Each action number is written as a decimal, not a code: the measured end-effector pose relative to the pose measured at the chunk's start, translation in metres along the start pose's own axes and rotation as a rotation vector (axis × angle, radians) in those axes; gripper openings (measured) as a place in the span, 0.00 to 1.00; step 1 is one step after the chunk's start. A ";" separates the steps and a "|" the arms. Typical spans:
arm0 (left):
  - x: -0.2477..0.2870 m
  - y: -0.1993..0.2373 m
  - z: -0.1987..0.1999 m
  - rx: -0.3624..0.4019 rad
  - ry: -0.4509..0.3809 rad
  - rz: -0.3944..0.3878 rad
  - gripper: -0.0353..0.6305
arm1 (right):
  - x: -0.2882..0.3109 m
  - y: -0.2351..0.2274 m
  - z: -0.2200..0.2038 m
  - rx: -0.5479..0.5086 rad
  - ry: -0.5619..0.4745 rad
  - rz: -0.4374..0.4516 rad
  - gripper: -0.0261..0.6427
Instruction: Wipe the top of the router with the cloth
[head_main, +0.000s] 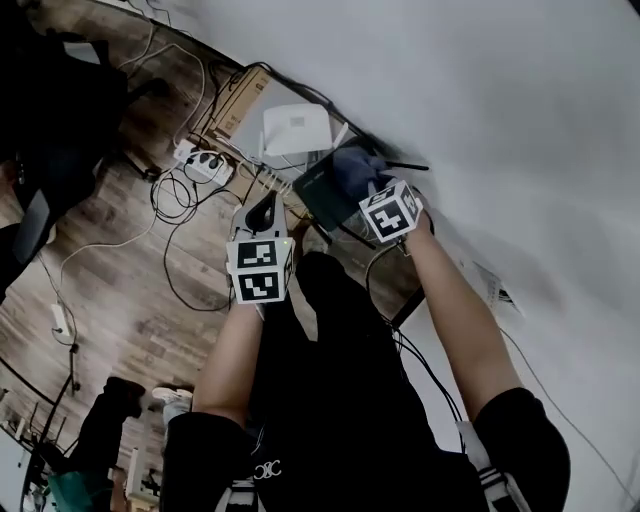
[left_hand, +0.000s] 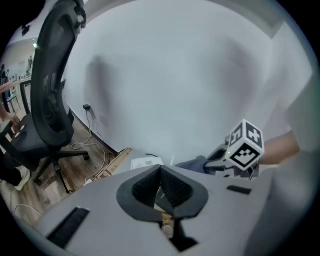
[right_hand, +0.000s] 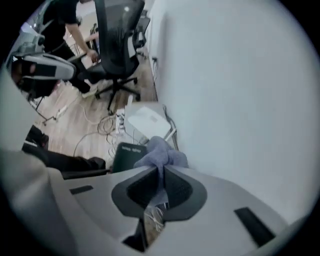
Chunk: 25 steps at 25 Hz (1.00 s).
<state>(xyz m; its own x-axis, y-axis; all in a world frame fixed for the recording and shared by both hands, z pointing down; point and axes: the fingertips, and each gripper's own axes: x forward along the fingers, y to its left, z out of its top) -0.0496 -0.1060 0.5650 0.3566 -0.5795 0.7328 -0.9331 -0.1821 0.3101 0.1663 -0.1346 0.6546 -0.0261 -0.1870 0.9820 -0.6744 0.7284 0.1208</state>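
Note:
A blue-grey cloth (head_main: 352, 166) (right_hand: 158, 151) is bunched between the jaws of my right gripper (head_main: 368, 182) (right_hand: 162, 172), which is shut on it. The cloth rests over the far end of a flat dark router (head_main: 322, 187) (right_hand: 125, 155) on the floor by the wall. Just beyond the dark one lies a white router (head_main: 296, 128) (right_hand: 147, 120) (left_hand: 146, 162). To the left of the dark router hangs my left gripper (head_main: 263, 212) (left_hand: 161, 173), shut and holding nothing. The left gripper view shows the right gripper's marker cube (left_hand: 245, 147) and the cloth (left_hand: 194, 163).
A white power strip (head_main: 203, 163) and tangled cables (head_main: 176, 205) lie left of the routers on the wood floor. A cardboard box (head_main: 231, 102) stands behind them. The white wall (head_main: 480, 110) runs along the right. A black office chair (left_hand: 50, 95) (right_hand: 117, 40) stands further off.

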 end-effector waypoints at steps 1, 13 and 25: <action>-0.013 -0.006 0.016 -0.012 -0.025 0.007 0.06 | -0.024 -0.001 0.010 0.039 -0.070 -0.006 0.07; -0.183 -0.104 0.129 0.028 -0.271 0.093 0.06 | -0.305 -0.004 0.078 0.327 -0.815 0.012 0.07; -0.322 -0.179 0.268 0.243 -0.644 0.171 0.06 | -0.563 -0.038 0.134 0.324 -1.424 -0.010 0.07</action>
<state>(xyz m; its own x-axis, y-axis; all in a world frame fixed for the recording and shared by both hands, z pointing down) -0.0100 -0.1002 0.1114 0.1759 -0.9567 0.2320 -0.9842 -0.1752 0.0238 0.1083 -0.1454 0.0782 -0.5833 -0.8121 -0.0133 -0.8074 0.5815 -0.0999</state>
